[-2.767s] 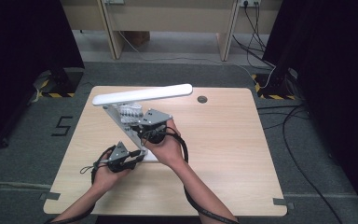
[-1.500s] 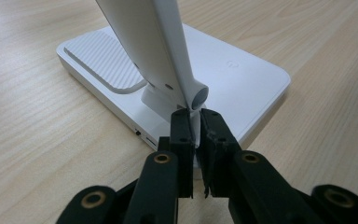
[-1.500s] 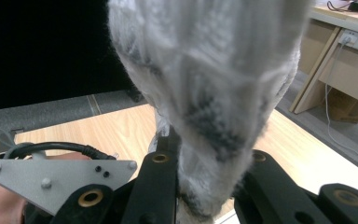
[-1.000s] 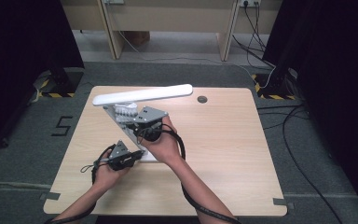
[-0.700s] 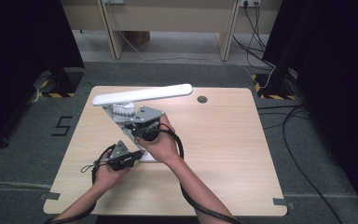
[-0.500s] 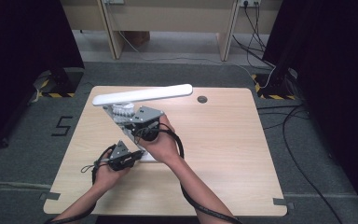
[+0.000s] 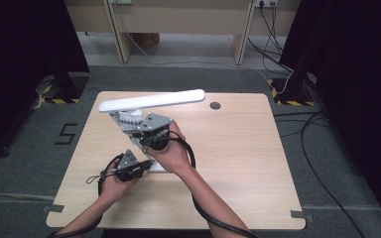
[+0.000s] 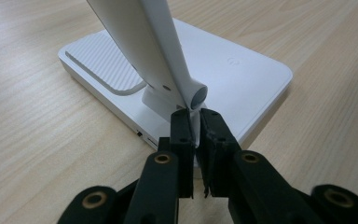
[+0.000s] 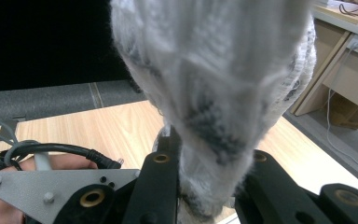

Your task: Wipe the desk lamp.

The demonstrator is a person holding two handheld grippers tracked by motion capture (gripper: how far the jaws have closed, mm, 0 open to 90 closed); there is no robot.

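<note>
The cloth [image 9: 214, 79] in the right gripper view looms so close it blurs, and its top runs off the frame. It covers the tips of the right gripper [image 9: 205, 154], hidden in the fabric. In the left gripper view the lamp arm [image 8: 140, 51] is cut off at the top edge. From above, the lamp base [image 7: 155, 167] sits mostly hidden under the hands.
</note>
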